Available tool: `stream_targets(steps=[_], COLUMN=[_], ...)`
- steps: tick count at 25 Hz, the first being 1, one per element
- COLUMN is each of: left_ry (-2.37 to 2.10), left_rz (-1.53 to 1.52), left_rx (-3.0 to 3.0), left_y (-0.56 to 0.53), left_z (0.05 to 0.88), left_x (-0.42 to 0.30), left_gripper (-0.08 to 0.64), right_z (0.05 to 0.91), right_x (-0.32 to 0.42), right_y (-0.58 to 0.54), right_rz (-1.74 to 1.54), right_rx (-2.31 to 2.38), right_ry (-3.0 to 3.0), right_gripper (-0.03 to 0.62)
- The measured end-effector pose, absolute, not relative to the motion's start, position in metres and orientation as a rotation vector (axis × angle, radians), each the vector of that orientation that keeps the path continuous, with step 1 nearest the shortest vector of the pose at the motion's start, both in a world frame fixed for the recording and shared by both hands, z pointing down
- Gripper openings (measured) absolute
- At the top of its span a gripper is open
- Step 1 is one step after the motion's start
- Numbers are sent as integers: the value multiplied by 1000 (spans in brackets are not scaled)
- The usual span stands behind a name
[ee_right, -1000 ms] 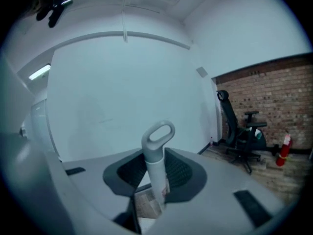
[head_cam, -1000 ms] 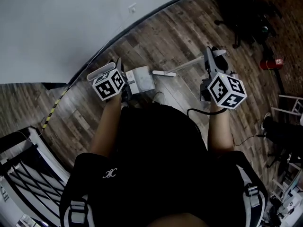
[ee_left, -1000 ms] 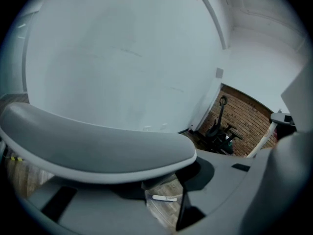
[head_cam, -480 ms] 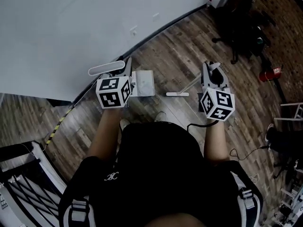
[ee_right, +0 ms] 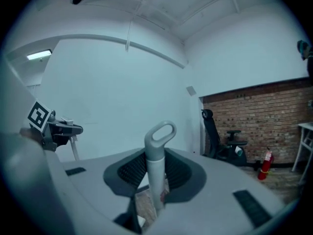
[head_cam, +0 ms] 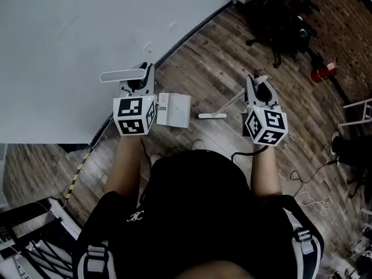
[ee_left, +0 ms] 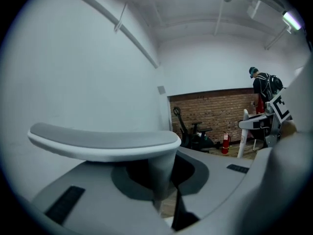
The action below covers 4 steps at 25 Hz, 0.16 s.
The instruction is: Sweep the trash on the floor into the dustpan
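Observation:
My left gripper (head_cam: 141,77) is shut on the upright stem of the white dustpan handle (ee_left: 160,177), just under its flat top bar (head_cam: 122,74). The white dustpan (head_cam: 174,110) rests on the wooden floor below, close to the wall. My right gripper (head_cam: 256,85) is shut on the white broom handle (ee_right: 157,173), whose looped end (ee_right: 161,132) stands above the jaws. The broom head (head_cam: 212,115) lies on the floor just right of the dustpan. I can make out no trash on the floor.
A white wall (head_cam: 70,34) with a dark baseboard runs along the left. An office chair and exercise bike (head_cam: 279,19) and a red fire extinguisher (head_cam: 323,70) stand at the far right. Cables (head_cam: 308,182) trail on the floor. A person (ee_left: 264,87) stands by the brick wall.
My left gripper has risen and rolled upright with the dustpan handle, so the top bar now lies level. The right gripper and broom shifted a little; the broom head sits closer to the dustpan.

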<state>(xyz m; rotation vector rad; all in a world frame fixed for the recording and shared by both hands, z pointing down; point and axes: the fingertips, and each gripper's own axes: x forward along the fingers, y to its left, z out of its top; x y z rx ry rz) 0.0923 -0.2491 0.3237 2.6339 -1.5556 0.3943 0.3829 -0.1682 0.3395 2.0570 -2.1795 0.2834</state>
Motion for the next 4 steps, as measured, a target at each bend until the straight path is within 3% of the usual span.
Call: stream_targets(steps=[4], left_ry=[-1533], left_rz=[352], left_rx=[2646], left_y=[-248], left_z=[318], left_x=[109], left_gripper=[57], right_z=[337], right_x=[395], right_y=[-164], right_rz=[304], right_rx=[2074], right_ry=[-2182], right_gripper=[104])
